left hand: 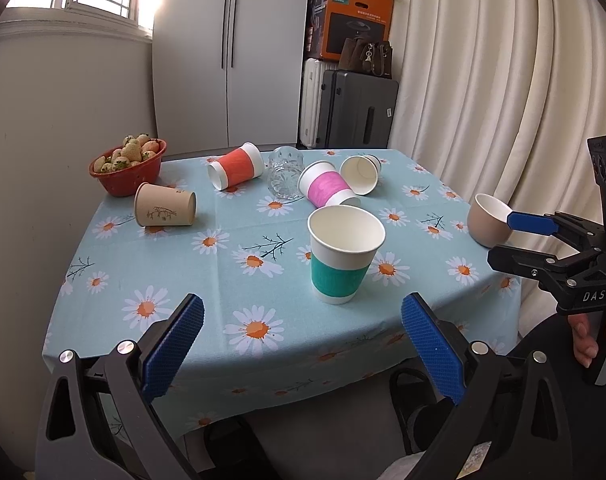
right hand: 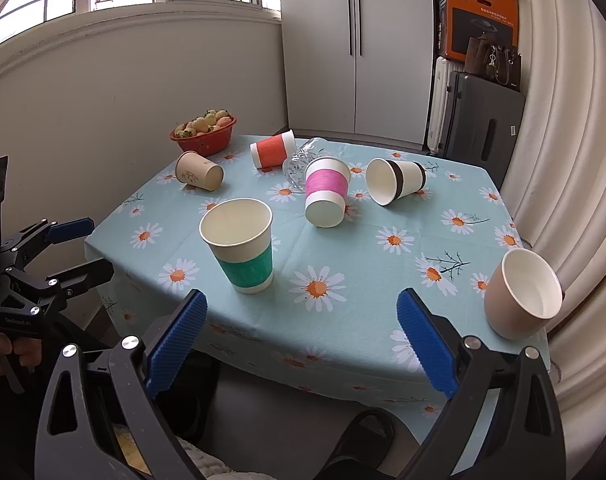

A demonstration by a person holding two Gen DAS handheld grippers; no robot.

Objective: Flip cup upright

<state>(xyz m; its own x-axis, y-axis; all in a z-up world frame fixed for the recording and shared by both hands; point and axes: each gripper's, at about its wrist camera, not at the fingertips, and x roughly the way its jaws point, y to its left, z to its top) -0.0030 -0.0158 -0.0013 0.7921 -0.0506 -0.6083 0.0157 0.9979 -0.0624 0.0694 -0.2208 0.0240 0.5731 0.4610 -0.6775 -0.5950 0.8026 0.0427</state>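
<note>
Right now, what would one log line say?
green-banded paper cup: upright | pink-banded paper cup: lying | left claw: open | right claw: open

Cups laid out around the one upright cup (left hand: 346, 254) on the table (left hand: 183, 276).

Behind it, a sleeved cup (left hand: 328, 189) lies on its side, with a glass (left hand: 285, 174) just to that cup's left and another tipped cup (left hand: 360, 173) to its right. Farther left lie two more tipped cups (left hand: 235, 166) (left hand: 165, 205); a bowl of fruit (left hand: 127, 168) sits at the far left corner. Well right, by the edge, lies a handleless cup (right hand: 521, 294).
</note>
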